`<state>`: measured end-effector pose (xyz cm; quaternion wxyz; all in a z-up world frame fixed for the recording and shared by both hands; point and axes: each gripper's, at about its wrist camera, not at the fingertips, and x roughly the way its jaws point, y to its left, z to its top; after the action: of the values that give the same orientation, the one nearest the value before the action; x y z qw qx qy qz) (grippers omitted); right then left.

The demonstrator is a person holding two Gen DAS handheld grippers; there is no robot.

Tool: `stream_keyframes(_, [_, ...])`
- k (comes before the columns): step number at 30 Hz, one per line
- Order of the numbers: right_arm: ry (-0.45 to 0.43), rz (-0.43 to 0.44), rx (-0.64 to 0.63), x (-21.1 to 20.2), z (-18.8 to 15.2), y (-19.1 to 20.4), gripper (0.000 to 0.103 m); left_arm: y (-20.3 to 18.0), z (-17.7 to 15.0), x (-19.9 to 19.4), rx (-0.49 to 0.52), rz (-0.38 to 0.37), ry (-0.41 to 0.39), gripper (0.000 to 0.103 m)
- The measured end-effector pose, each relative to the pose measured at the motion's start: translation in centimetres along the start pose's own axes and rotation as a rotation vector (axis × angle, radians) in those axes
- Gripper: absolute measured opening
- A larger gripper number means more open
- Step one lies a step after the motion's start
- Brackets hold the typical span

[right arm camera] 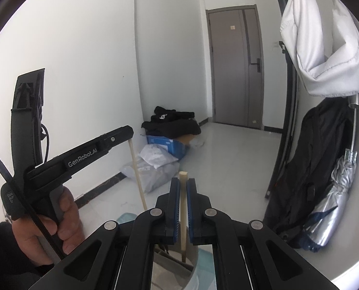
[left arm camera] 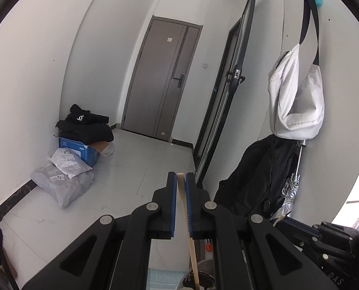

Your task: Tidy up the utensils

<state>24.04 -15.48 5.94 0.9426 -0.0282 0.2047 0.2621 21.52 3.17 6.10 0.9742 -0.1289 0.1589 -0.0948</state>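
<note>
While both claws are up at hallway height, my left gripper [left arm camera: 181, 181] is clenched on a pale wooden chopstick [left arm camera: 183, 193], which is pinched between the blue-lined pads and runs down into a round grey metal utensil holder [left arm camera: 198, 279] at the bottom of the left wrist view. My right gripper [right arm camera: 183, 186] is clamped on a second pale wooden chopstick [right arm camera: 183, 207], standing nearly upright, its lower end inside the same kind of grey cylinder [right arm camera: 174, 273]. That holder sits on a light teal cloth [right arm camera: 127, 217].

In the right wrist view I can see the left gripper from the side, held in a bare hand [right arm camera: 58, 220], with its stick hanging down from the tip.

Further out there's a glossy white tile floor [left arm camera: 140, 169], then a pile of grey and white plastic mailer bags [left arm camera: 63, 181], a blue cardboard box [left arm camera: 79, 151] with black clothes [left arm camera: 85, 125] on top. On the right wall hang a white fabric bag [left arm camera: 298, 96] and a black backpack [left arm camera: 257, 178]. At the far end is a grey-brown door [left arm camera: 165, 79].
</note>
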Motion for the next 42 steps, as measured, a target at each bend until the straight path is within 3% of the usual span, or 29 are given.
stream_keyframes(6, [0.042,0.013,-0.005,0.1,-0.5,-0.1,0.005,-1.0,-1.0,-0.5,0.097,-0.080,0.093,0.004])
stream_keyframes(11, [0.107,0.057,0.060,1.1,-1.7,-0.7,0.008,-1.5,-2.0,0.2,0.131,-0.222,0.277,0.004])
stream_keyframes(14, [0.138,0.065,0.093,1.1,-2.5,-0.9,0.009,-0.6,-1.9,0.0,0.076,-0.202,0.335,0.009])
stream_keyframes(16, [0.147,0.061,0.126,0.5,-3.1,-1.1,0.012,0.2,-1.8,-0.4,0.029,-0.159,0.356,0.025])
stream_keyframes(18, [0.139,0.059,0.146,-0.6,-3.6,-1.1,0.025,0.7,-1.6,-1.5,0.005,-0.115,0.339,0.050])
stream_keyframes(19, [0.130,0.054,0.151,-1.2,-3.7,-1.1,0.033,0.8,-1.4,-2.3,-0.001,-0.091,0.323,0.053])
stream_keyframes(22, [0.118,0.037,0.169,-3.2,-4.1,-0.8,0.039,0.6,-1.4,-3.9,0.002,-0.036,0.322,0.057])
stream_keyframes(24, [0.112,0.029,0.191,-4.8,-4.5,-0.7,0.042,0.4,-1.4,-5.1,0.000,-0.006,0.325,0.068])
stream_keyframes(32, [0.051,0.008,0.238,-10.9,-5.5,1.3,0.054,-1.0,-2.0,-10.4,0.037,0.095,0.275,0.080])
stream_keyframes(36, [0.016,-0.009,0.245,-13.6,-6.6,3.0,0.063,-1.9,-3.1,-13.0,0.048,0.114,0.245,0.088])
stream_keyframes(42, [-0.003,-0.060,0.246,-16.3,-9.0,5.1,0.070,-2.2,-5.2,-15.3,0.057,0.109,0.261,0.090])
